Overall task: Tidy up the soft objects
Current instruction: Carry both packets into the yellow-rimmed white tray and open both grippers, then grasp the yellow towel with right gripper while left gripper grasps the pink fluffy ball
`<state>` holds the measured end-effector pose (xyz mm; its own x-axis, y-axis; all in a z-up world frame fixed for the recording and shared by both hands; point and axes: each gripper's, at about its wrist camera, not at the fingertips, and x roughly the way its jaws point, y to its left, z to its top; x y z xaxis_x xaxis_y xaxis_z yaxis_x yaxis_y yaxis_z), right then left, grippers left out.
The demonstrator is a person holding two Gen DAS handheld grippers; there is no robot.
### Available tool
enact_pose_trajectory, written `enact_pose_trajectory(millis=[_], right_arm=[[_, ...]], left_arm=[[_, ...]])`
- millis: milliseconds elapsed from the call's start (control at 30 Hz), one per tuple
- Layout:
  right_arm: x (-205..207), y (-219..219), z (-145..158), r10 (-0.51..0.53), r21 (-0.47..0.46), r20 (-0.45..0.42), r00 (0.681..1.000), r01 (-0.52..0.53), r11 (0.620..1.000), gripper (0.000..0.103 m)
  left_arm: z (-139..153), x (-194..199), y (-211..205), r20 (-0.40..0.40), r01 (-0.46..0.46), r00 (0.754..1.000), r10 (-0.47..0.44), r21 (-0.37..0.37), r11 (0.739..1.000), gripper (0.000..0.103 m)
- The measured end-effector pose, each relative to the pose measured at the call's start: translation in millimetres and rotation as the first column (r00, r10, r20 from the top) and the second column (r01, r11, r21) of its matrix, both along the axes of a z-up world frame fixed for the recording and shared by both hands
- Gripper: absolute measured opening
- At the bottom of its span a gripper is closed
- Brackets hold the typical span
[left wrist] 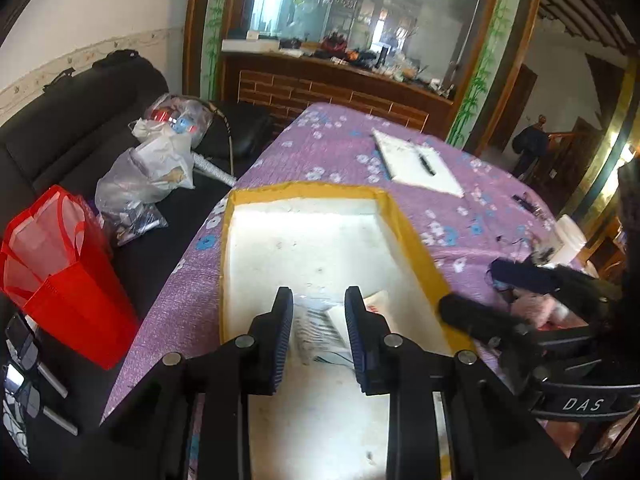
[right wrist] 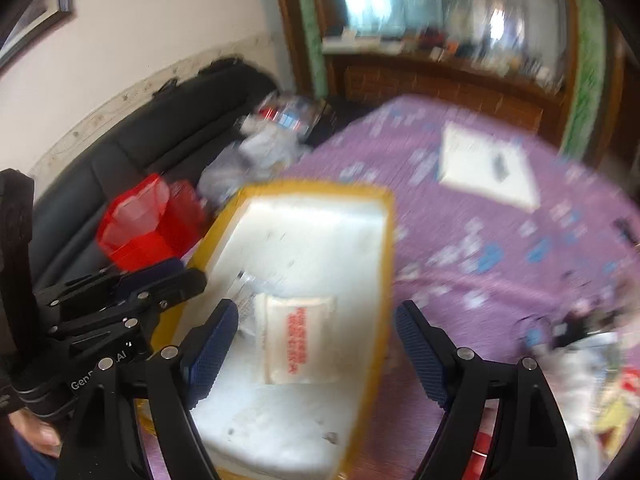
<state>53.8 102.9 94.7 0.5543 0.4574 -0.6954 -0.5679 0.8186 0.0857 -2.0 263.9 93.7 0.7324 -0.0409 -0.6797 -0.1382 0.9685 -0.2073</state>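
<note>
Jaws of both the left gripper (left wrist: 319, 322) and right gripper (right wrist: 316, 354) gape empty above the foam box (left wrist: 416, 236), where a white packet (right wrist: 298, 340) lies stowed, so fetching another soft item off the tabletop (left wrist: 344, 140) seems next.

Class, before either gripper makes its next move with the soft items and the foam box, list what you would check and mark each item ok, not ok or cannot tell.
1. Left gripper empty, jaws parted: ok.
2. Right gripper open and empty: ok.
3. Foam box has free floor space: ok.
4. White packet lies inside the box: ok.
5. Right wrist view sharp enough to aim: not ok, blurred.
6. Fluffy pink item free of the dark pieces around it: cannot tell.
</note>
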Motion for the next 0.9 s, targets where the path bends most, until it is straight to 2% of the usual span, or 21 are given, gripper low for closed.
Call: enact_pose_trajectory(millis=[67,100,167,200,267,333,433,500,567,600,700,800,900], right_arm=[[-23,-12,16,-0.092,-0.033,0.146,0.985,0.098,0.995,0.085],[-34,-18,23,-0.146,-0.039,0.222,0.964,0.159,0.987,0.085],[-53,-34,32,-0.218,-0.001,0.317,0.923,0.231,0.973,0.085],[-59,-42,36,-0.229,0.020,0.328,0.917,0.236,0.972,0.085],[-64,-58,41,-0.229,0.024,0.305,0.924,0.233,0.972,0.085],[-72,-78,43,-0.179,0.030,0.293,0.939,0.179,0.983,0.085],[-84,-108,45,-0.154,0.020,0.323,0.934,0.156,0.988,0.085],[-88,-142,44,-0.102,0.059,0.307,0.946,0.088,0.994,0.085],[-82,-189,44,-0.112,0.155,0.265,0.958,0.073,0.985,0.085],[-78,-206,43,-0.134,0.178,0.257,0.957,0.090,0.980,0.085],[-53,-276,33,-0.255,0.166,0.230,0.939,0.221,0.961,0.085],[-15,-331,-2,-0.303,0.119,0.104,0.947,0.291,0.949,0.086],[19,-372,-46,-0.332,0.142,-0.102,0.938,0.344,0.928,0.082]], left_arm=[[6,-8,-6,0.024,0.005,1.000,-0.005,-0.004,1.000,0.029],[9,-12,-10,0.038,0.009,0.999,-0.009,-0.006,1.000,0.033],[14,-19,-21,0.064,0.017,0.998,-0.017,0.002,1.000,0.036],[16,-22,-28,0.073,0.022,0.997,-0.022,0.012,1.000,0.037],[19,-28,-39,0.086,0.026,0.996,-0.029,0.031,0.999,0.038],[22,-32,-52,0.093,0.036,0.995,-0.040,0.048,0.998,0.038],[26,-40,-75,0.105,0.068,0.992,-0.074,0.062,0.996,0.042],[30,-47,-94,0.117,0.096,0.988,-0.104,0.072,0.993,0.047],[32,-54,-115,0.121,0.132,0.983,-0.142,0.085,0.988,0.053],[32,-56,-124,0.121,0.148,0.980,-0.158,0.092,0.985,0.054],[29,-65,-157,0.121,0.202,0.969,-0.213,0.097,0.975,0.057],[19,-67,-191,0.086,0.279,0.954,-0.288,0.104,0.955,0.057],[10,-65,-225,0.048,0.348,0.933,-0.356,0.121,0.930,0.058]])
